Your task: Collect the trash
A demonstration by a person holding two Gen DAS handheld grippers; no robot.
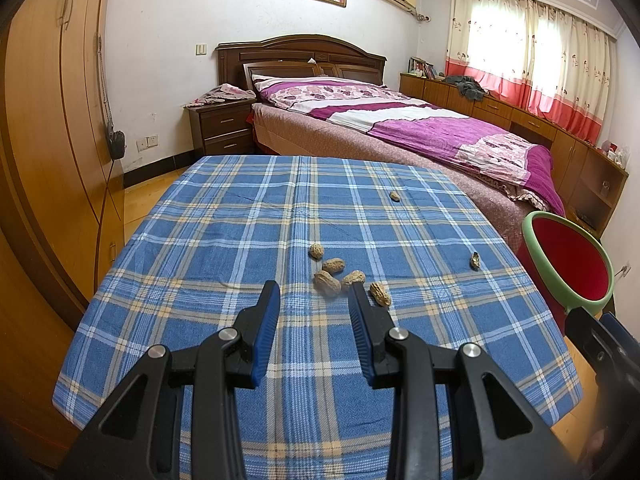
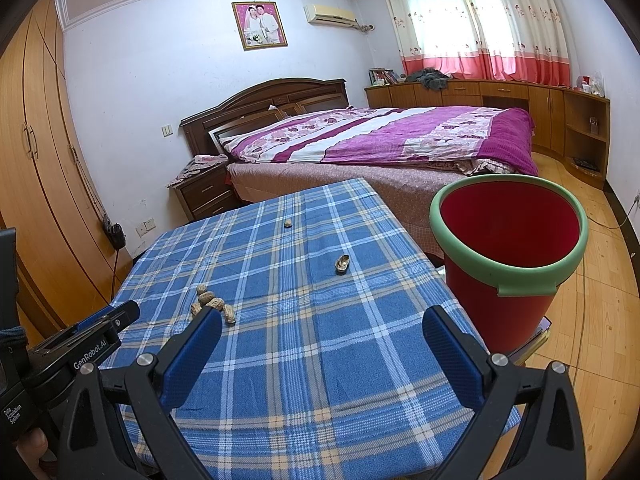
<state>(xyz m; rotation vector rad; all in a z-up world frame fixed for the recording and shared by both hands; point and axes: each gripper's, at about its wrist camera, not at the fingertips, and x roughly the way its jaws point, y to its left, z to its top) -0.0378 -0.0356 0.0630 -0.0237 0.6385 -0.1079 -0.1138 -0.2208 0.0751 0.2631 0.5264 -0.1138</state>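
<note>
I see five peanuts (image 1: 340,276) clustered mid-cloth on the blue plaid table (image 1: 200,260), with an empty shell half (image 2: 342,264) well apart to the right and a single peanut (image 1: 395,195) near the far edge. The red bin (image 2: 508,256) stands beside the table's right edge, bed (image 2: 400,140) behind. My left gripper (image 1: 314,304) is spread, the cluster just beyond its tips; my right gripper (image 2: 322,328) gapes wide over bare cloth, shell half ahead.

"GenRobot.AI" in white on the black body of the left hand-held gripper (image 2: 110,312), small white "Data Acquisition System" lower on its housing
</note>
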